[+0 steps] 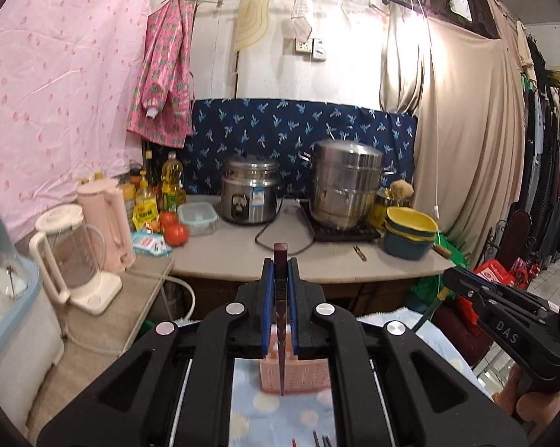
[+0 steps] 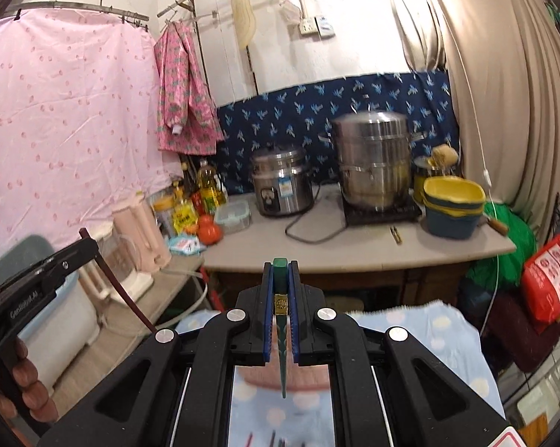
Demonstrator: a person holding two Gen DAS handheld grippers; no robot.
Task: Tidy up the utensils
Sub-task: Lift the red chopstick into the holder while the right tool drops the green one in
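Note:
My left gripper (image 1: 280,273) is shut on a dark red chopstick (image 1: 281,335) that points down over a pink slotted utensil holder (image 1: 306,376) on a blue dotted cloth (image 1: 280,421). My right gripper (image 2: 280,275) is shut on a green chopstick (image 2: 282,339) that points down above the same cloth (image 2: 447,339); a blurred pink shape (image 2: 250,374) lies under it. The left gripper also shows in the right wrist view (image 2: 90,249), holding the red chopstick (image 2: 123,294). The right gripper also shows in the left wrist view (image 1: 462,283). More chopsticks (image 1: 319,439) lie on the cloth at the bottom edge.
A counter (image 1: 317,264) behind holds a rice cooker (image 1: 248,193), a steel steamer pot (image 1: 345,182), stacked basins (image 1: 410,231), tomatoes (image 1: 175,231) and oil bottles (image 1: 172,182). A blender (image 1: 71,257) and pink kettle (image 1: 107,219) stand at left.

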